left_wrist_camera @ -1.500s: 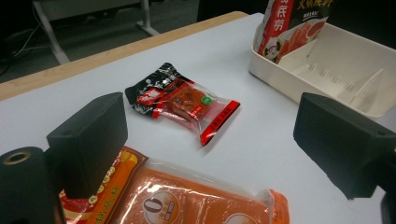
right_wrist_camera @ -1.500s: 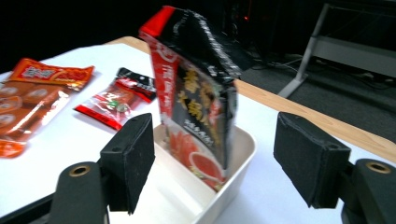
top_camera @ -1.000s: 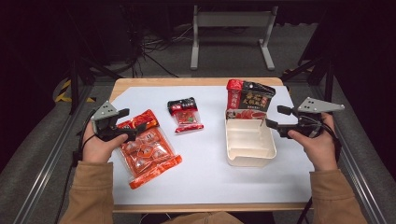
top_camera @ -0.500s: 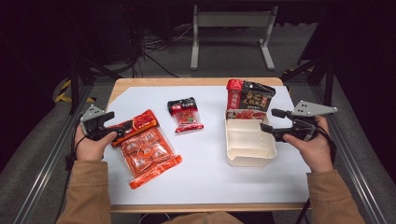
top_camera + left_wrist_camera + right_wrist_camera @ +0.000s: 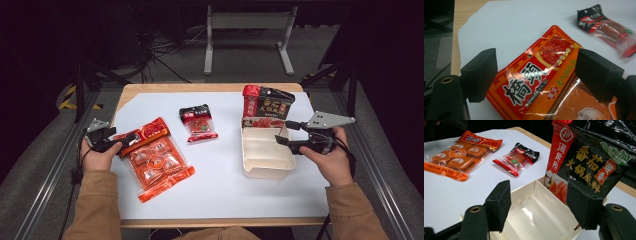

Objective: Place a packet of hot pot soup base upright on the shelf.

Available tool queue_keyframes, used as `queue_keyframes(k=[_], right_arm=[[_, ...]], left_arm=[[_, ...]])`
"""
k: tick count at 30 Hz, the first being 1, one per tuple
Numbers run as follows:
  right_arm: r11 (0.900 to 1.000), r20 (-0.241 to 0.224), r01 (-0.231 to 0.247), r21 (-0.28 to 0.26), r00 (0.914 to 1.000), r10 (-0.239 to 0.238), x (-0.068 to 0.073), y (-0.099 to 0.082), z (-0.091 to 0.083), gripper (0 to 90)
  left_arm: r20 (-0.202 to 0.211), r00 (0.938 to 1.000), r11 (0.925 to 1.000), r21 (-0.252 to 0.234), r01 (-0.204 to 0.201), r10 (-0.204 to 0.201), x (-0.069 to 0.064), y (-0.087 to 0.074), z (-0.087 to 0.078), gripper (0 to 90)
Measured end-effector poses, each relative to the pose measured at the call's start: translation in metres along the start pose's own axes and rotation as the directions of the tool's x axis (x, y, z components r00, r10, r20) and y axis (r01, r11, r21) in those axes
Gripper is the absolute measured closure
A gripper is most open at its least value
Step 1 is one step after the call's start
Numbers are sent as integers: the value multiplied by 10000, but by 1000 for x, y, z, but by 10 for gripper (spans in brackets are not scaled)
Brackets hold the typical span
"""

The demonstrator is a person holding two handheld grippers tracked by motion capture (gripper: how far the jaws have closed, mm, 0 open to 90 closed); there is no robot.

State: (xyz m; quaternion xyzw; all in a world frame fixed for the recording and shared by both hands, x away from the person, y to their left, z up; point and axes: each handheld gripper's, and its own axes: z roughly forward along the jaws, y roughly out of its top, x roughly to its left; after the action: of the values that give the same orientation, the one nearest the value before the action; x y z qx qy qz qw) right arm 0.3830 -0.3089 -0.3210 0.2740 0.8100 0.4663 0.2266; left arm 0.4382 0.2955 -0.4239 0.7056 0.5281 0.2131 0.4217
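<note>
A: The left hand-held gripper (image 5: 131, 137) is at the left edge of the bench (image 5: 225, 192), at the top end of the orange snack pack (image 5: 155, 157). Its jaws are released and have just been closing a little; the red header of the pack lies between them, but the pads do not press it.

B: And the right hand-held gripper (image 5: 281, 133)?

A: Also released, jaws just closing a little, over the right rim of the white tray (image 5: 262, 172). The black-and-red sauce bag (image 5: 267, 102) leans at the tray's far end. Between pack and tray the white sheet is open, except for the small red packet (image 5: 199, 122) toward the far side.

B: What do the gripper views add?

A: The left gripper view shows the pack's header (image 5: 536, 77) between the pads with a gap on both sides. The right gripper view shows the tray's ribbed inside (image 5: 536, 217).

B: Any change from before?

A: The left hand has come down and toward the bench edge; the right has hardly moved.
</note>
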Motion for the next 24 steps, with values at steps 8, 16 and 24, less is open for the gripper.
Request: queue_keyframes(k=[8,16,24], right_arm=[[9998,-193,148,99,9997,-146,3,0,3,401],[9998,-315,131,173,9994,-125,4,-1,5,404],[9997,-380,146,181,9992,-139,4,-1,6,404]], left_arm=[[-542,9977,9971,631,436,-402,9,-7,6,185],[-872,9915,9837,1433,1089,-971,19,-17,13,190],[-78,9938,9828,1476,1113,-1114,20,-19,17,232]])
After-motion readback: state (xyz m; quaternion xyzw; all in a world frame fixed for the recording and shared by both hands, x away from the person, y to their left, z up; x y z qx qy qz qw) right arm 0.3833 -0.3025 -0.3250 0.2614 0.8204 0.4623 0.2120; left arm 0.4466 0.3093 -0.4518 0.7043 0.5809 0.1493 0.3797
